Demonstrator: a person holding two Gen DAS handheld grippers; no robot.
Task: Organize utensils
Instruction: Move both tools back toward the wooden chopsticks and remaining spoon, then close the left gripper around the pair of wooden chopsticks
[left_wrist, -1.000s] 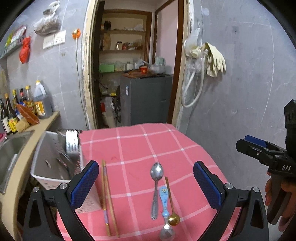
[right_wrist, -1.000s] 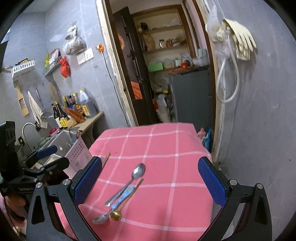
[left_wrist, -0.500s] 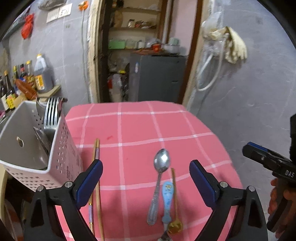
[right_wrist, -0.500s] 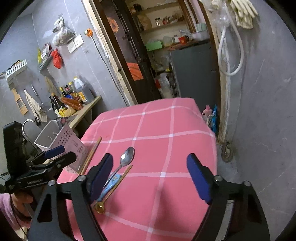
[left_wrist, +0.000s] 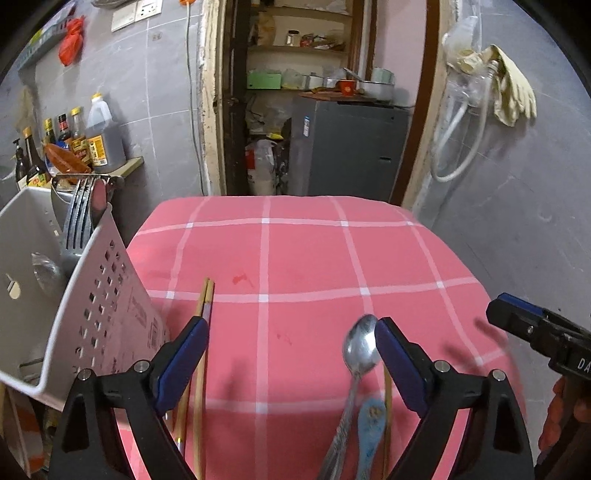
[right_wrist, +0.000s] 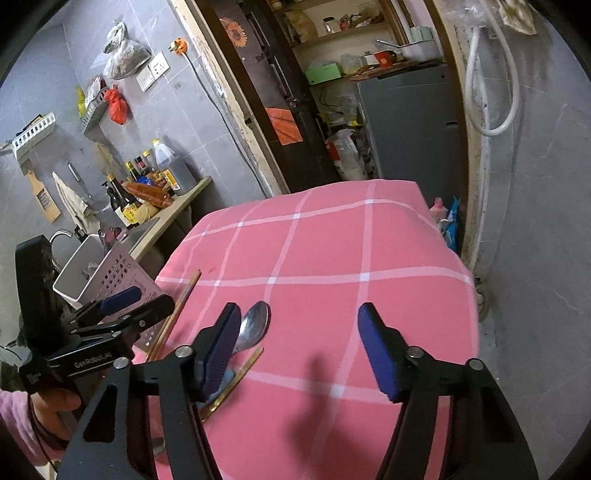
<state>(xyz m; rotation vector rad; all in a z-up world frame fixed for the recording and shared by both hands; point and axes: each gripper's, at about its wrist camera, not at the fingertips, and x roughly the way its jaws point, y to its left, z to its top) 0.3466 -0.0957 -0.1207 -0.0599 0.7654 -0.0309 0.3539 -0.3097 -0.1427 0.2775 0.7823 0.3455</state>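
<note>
On the pink checked tablecloth (left_wrist: 303, 258) lie a steel spoon (left_wrist: 360, 350), a blue-handled spoon (left_wrist: 369, 432) and a thin gold spoon (left_wrist: 387, 391) side by side. Wooden chopsticks (left_wrist: 203, 325) lie to their left, beside a white perforated utensil basket (left_wrist: 107, 314) that holds forks (left_wrist: 79, 218). My left gripper (left_wrist: 291, 354) is open and empty, low over the cloth between chopsticks and spoons. My right gripper (right_wrist: 295, 343) is open and empty, its left finger (right_wrist: 218, 347) just over the steel spoon (right_wrist: 255, 325). The spoon handles are partly hidden.
A sink counter (right_wrist: 166, 218) with sauce bottles (left_wrist: 99, 140) stands left of the table. A grey wall (left_wrist: 517, 221) runs close along the right edge. A doorway with a grey cabinet (left_wrist: 347, 147) and shelves lies beyond the far edge.
Both grippers have moved down and forward toward the utensils. The left one now straddles the gap between chopsticks and spoons. The right one has closed in on the steel spoon.
</note>
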